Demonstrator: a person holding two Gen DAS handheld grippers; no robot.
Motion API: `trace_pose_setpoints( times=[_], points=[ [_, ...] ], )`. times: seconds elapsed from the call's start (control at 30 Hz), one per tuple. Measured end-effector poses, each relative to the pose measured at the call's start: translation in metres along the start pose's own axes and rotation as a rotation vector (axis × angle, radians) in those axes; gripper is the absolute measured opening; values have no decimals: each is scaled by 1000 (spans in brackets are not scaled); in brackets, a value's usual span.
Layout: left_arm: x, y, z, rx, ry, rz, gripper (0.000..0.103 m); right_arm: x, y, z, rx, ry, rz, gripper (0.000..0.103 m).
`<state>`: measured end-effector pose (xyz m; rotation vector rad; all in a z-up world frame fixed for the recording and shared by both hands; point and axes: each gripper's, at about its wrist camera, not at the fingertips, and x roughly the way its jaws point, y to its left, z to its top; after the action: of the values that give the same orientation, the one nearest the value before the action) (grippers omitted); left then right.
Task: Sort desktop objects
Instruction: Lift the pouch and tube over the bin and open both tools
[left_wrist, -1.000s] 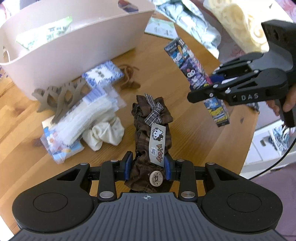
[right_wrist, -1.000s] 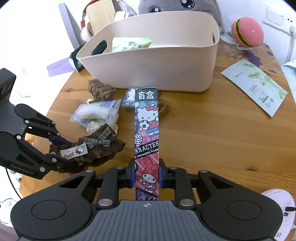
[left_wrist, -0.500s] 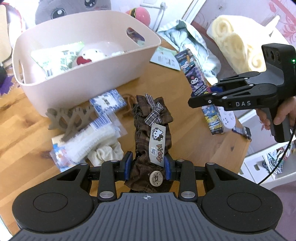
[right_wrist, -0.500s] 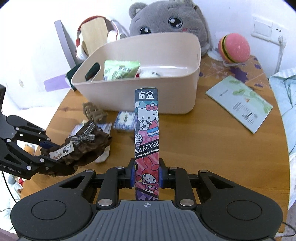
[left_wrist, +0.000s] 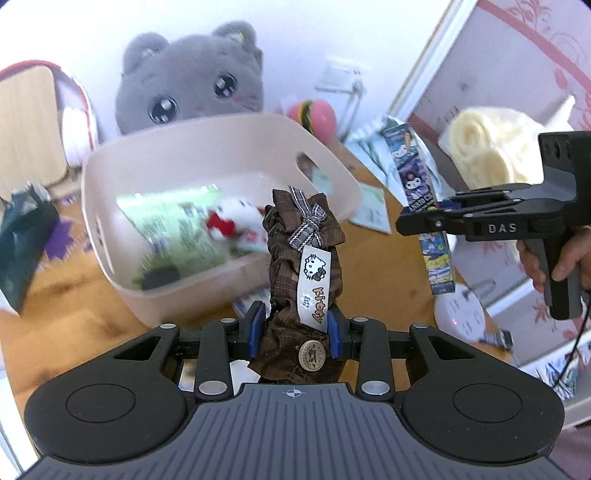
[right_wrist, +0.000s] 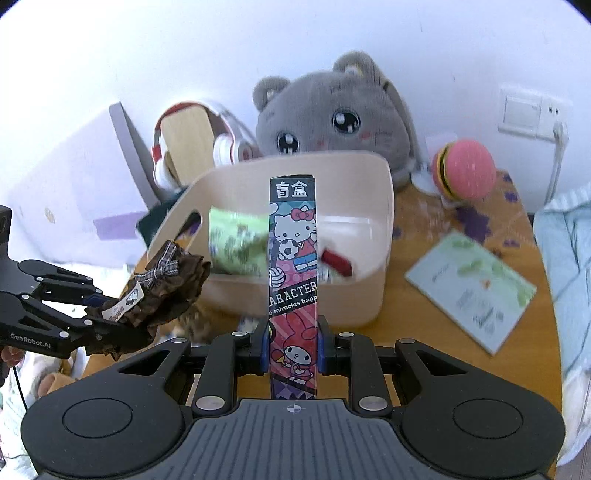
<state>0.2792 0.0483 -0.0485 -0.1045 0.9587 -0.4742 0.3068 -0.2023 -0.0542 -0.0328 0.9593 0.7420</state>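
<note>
Above bin: right gripper pinching box, long axis toward bin.

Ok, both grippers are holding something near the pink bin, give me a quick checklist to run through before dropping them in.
1. Left gripper shut on the brown scrunchie: ok.
2. Right gripper shut on the tall character box: ok, held near its lower end.
3. Pink bin open at the top with free room inside: ok; a green packet and a small white plush take up only part of it.
4. Both items fully over the bin opening: cannot tell from these angles.
5. Grippers apart from each other: ok.
6. Box short enough to lie flat inside the bin: cannot tell.
</note>
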Motion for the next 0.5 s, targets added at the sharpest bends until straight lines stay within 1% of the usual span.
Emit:
trace_pose_setpoints(
  times=[0.2,0.5],
  points=[
    [4,17,31,-20,-54,49,35,11,-2,32,-10,-41,1,21],
    [19,33,63,-71,-108,122,35,37,-2,71,-28,-75,-17,21]
  ],
)
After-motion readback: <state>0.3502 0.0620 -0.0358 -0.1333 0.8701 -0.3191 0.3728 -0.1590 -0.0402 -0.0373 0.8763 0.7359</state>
